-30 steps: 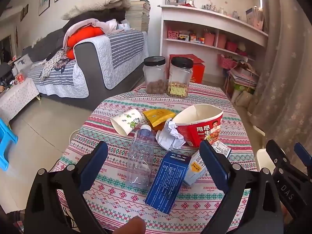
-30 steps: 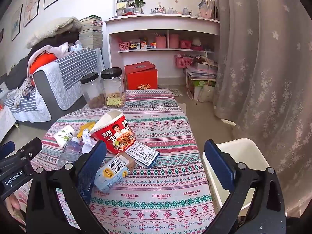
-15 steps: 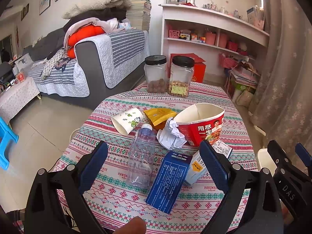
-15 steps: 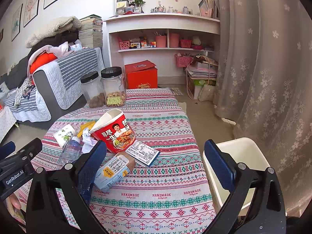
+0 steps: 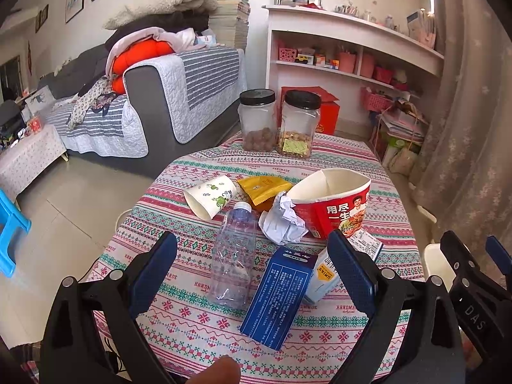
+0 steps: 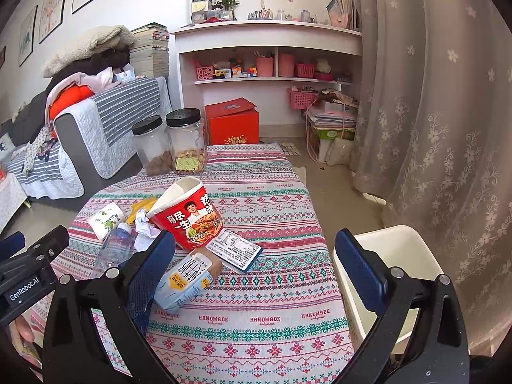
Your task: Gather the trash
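Trash lies on the patterned tablecloth (image 5: 336, 166): a clear plastic bottle (image 5: 235, 256), a blue carton (image 5: 278, 294), a small milk box (image 6: 185, 280), a crumpled paper (image 5: 283, 220), a red noodle cup (image 5: 332, 204) on its side, a yellow wrapper (image 5: 264, 188), a paper cup (image 5: 209, 195) and a label card (image 6: 233, 249). My left gripper (image 5: 252, 268) hovers open over the bottle and blue carton, holding nothing. My right gripper (image 6: 256, 262) is open above the table's right part, empty. A white bin (image 6: 396, 272) stands to the right of the table.
Two black-lidded jars (image 5: 278, 121) stand at the table's far edge. Beyond are a grey sofa (image 5: 153, 96) with bedding, white shelves (image 6: 272, 64) and a red box (image 6: 232, 121) on the floor. A curtain (image 6: 448, 128) hangs at the right. A blue stool (image 5: 9, 233) sits left.
Both grippers have barely shifted; the views drift slightly. Nothing on the table has moved.
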Demonstrator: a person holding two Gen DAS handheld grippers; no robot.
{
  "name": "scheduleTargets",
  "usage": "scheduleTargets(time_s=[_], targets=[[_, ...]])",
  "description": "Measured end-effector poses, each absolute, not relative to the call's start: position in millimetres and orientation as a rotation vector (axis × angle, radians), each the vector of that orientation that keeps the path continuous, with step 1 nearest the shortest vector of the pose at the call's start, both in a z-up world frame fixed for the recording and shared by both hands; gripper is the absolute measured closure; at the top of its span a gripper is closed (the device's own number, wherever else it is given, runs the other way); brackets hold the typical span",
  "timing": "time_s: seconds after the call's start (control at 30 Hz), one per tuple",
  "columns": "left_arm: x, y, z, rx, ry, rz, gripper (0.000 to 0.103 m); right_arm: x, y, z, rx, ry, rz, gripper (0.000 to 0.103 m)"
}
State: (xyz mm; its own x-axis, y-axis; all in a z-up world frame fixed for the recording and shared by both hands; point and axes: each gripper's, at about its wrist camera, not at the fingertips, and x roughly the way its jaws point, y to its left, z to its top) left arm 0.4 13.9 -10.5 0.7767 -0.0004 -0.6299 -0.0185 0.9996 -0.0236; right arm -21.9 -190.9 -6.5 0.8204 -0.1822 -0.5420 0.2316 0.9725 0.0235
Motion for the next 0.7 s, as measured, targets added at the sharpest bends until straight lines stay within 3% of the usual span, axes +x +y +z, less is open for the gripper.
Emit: scheduleTargets(time_s=[0.7], targets=[[-0.9, 14.0, -15.6, -0.031, 0.686, 0.017, 0.011, -21.9, -186.6, -9.8, 0.091, 0.569, -0.218, 0.007]])
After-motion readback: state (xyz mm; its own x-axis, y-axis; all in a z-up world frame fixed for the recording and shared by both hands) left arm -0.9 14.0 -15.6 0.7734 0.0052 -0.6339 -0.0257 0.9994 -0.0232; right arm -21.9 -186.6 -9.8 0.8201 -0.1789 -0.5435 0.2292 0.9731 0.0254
